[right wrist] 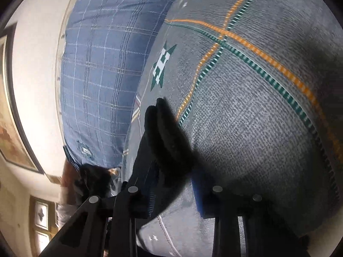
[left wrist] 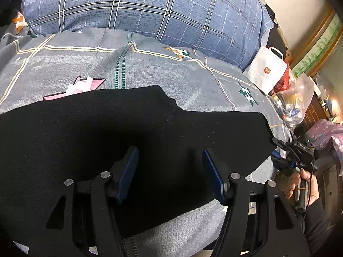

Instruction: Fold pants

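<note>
Broadly, a bed covered by a grey sheet with cream, orange and green stripes and star motifs (left wrist: 163, 70) fills both views, with a plump blue plaid quilt (left wrist: 150, 6) heaped along its far side. On the sheet lie the black knit pants (left wrist: 128, 132), spread flat and wide; their long axis runs side to side across the left wrist view, from the left edge to a squared end near the bed's right side.

Hovering above the middle of the cloth, the left gripper (left wrist: 170, 167) stands with its blue-padded jaws well apart and nothing between them. At the pants' right end the right gripper (right wrist: 173, 171) is the nearer one to that edge: a thick fold of black fabric rises between its jaws, which appear closed on it, though the far pad is partly hidden. A person's hand (left wrist: 302, 184) holds that tool's handle.

Judging from this, the coming move turns on carrying that right end leftward, along the long axis, over the rest.

Beside the bed a white paper bag (left wrist: 268, 70) bears an orange square logo reading "mi".
</note>
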Available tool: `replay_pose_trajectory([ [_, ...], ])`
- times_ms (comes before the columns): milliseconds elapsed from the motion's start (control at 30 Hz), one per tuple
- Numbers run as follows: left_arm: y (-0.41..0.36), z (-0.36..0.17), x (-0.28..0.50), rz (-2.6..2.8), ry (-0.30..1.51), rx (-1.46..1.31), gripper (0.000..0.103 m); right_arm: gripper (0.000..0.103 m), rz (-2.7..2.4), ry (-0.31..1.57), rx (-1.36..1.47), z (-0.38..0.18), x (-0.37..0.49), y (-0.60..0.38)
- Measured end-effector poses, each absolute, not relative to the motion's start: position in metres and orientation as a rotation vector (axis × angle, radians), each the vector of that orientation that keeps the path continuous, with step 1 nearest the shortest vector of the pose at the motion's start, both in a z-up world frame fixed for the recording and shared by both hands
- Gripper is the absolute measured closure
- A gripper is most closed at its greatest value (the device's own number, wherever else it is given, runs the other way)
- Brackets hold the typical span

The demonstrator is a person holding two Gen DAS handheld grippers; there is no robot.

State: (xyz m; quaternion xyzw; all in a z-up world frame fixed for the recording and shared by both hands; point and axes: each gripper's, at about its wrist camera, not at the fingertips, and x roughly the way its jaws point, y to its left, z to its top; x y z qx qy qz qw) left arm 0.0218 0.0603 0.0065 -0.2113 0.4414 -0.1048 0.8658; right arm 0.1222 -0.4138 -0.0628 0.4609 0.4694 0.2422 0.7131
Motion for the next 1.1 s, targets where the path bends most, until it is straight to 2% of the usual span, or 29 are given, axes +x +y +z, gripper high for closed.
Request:
replay_pose_trajectory([
  [200,0.063,0.006,0.020,-0.222,0.911,-0.466,0.040,0.074,0.527,1.064,1.017,-0.061,0.125,-0.413],
  [267,0.061,0.006,0.020,-0.225,0.903,-0.464,0.036,0.075,0.525,1.067,1.046,-0.063,0.126,-0.415],
  [300,0.061,0.006,0.020,-0.235,0.896,-0.470,0.031,0.075,0.520,1.067,1.044,-0.063,0.126,-0.415],
  [400,0.058,0.005,0.019,-0.234,0.887,-0.458,0.030,0.086,0.480,1.061,0.945,-0.054,0.124,-0.409],
  [467,0.056,0.005,0.019,-0.246,0.888,-0.460,0.024,0.093,0.474,1.057,0.896,-0.050,0.124,-0.403],
  [500,0.056,0.005,0.020,-0.253,0.889,-0.473,0.022,0.093,0.473,1.047,0.869,-0.047,0.124,-0.402],
  [633,0.062,0.004,0.020,-0.266,0.889,-0.523,0.022,0.094,0.468,1.010,0.771,-0.034,0.122,-0.395],
  [833,0.074,0.006,0.019,-0.291,0.869,-0.623,0.022,0.094,0.548,0.846,0.526,0.012,0.105,-0.363],
  [1100,0.115,0.030,0.002,-0.072,0.685,-0.639,0.022,0.095,0.831,0.806,0.385,0.039,0.078,-0.274],
])
